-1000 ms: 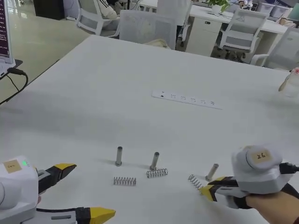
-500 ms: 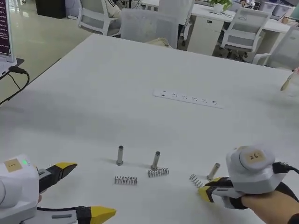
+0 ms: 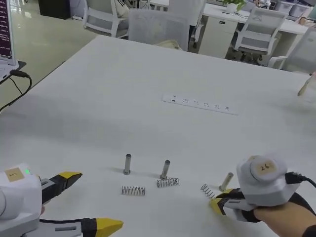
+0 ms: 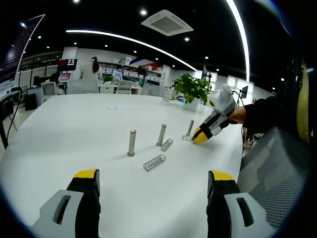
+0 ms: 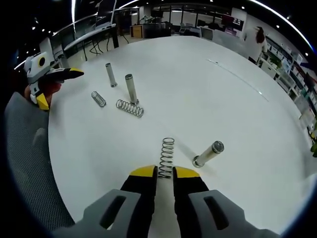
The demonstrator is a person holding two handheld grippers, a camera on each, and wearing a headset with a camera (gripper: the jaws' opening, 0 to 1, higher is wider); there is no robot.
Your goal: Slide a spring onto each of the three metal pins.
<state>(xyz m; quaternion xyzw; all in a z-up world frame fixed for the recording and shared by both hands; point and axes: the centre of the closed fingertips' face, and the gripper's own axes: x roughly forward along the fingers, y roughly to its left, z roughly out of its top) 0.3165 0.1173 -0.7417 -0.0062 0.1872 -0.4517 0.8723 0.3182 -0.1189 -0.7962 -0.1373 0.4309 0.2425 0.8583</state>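
Three metal pins stand upright on the white table: left pin [image 3: 127, 164], middle pin [image 3: 165, 169], right pin [image 3: 226, 181]. Lying flat near them are a left spring [image 3: 133, 190], a middle spring [image 3: 168, 182] and a right spring [image 3: 207, 190]. My right gripper [image 3: 216, 203] rests low on the table. In the right gripper view its jaws [image 5: 165, 172] are pinched on the near end of the right spring [image 5: 167, 153], beside the right pin [image 5: 208, 153]. My left gripper [image 3: 91, 201] hovers at the near left, open and empty [image 4: 153, 174].
A white power strip [image 3: 200, 104] lies flat further back on the table [image 3: 98, 98]. A black cable [image 3: 17, 79] hangs off the left edge. Office chairs [image 3: 153, 27] and desks stand behind the far edge. A potted plant [image 4: 192, 89] stands at the side.
My right gripper has edged a little to the left along the table, staying at the right spring. The left gripper, pins and other springs have stayed put.
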